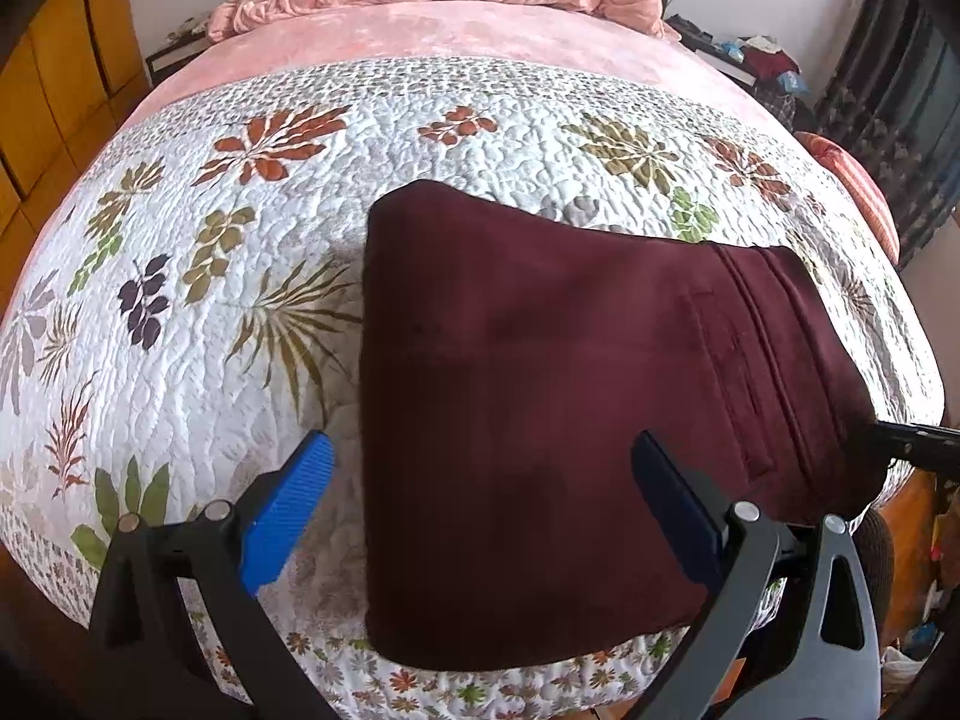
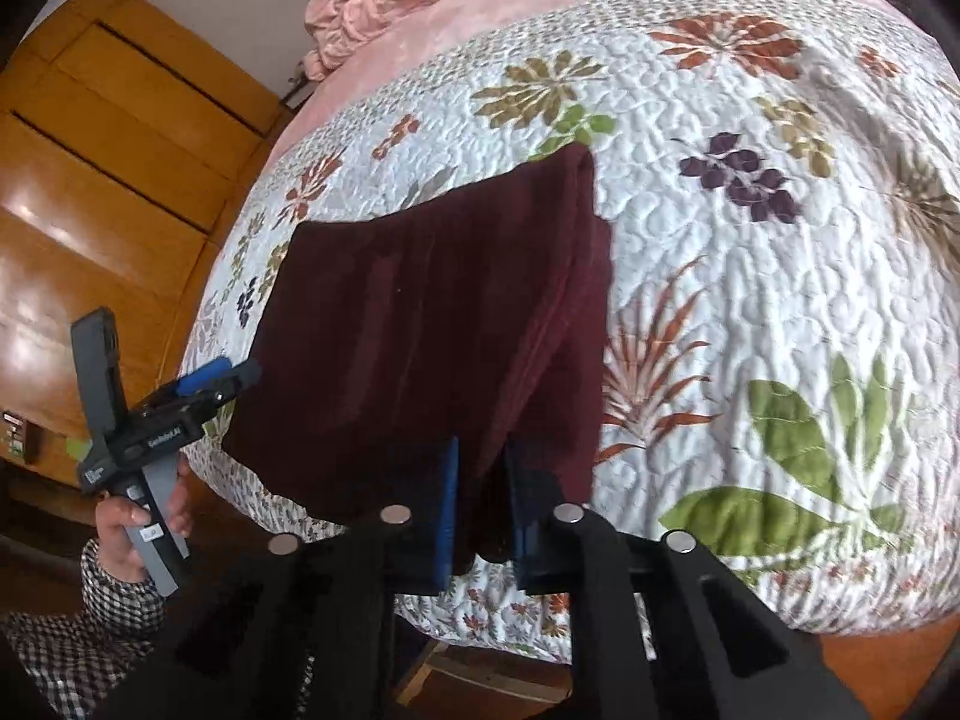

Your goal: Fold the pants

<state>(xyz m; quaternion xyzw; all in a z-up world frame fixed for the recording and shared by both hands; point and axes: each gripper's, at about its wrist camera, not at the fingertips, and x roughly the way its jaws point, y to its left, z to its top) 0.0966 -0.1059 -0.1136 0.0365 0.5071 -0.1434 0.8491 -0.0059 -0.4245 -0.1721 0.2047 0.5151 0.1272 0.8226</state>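
Folded maroon pants (image 1: 540, 396) flat on floral quilt (image 1: 180, 360). Right gripper (image 2: 480, 510) fingers pinching pants edge. Left gripper (image 1: 480, 504) fingers wide, empty.

The folded maroon pants (image 2: 420, 330) lie near the bed's near-left corner on a floral quilt (image 2: 750, 276). The right gripper (image 2: 480, 468) pinches the pants' near edge between its blue pads. The left gripper (image 2: 222, 375), held by a hand (image 2: 129, 525), sits at the bed's left edge.
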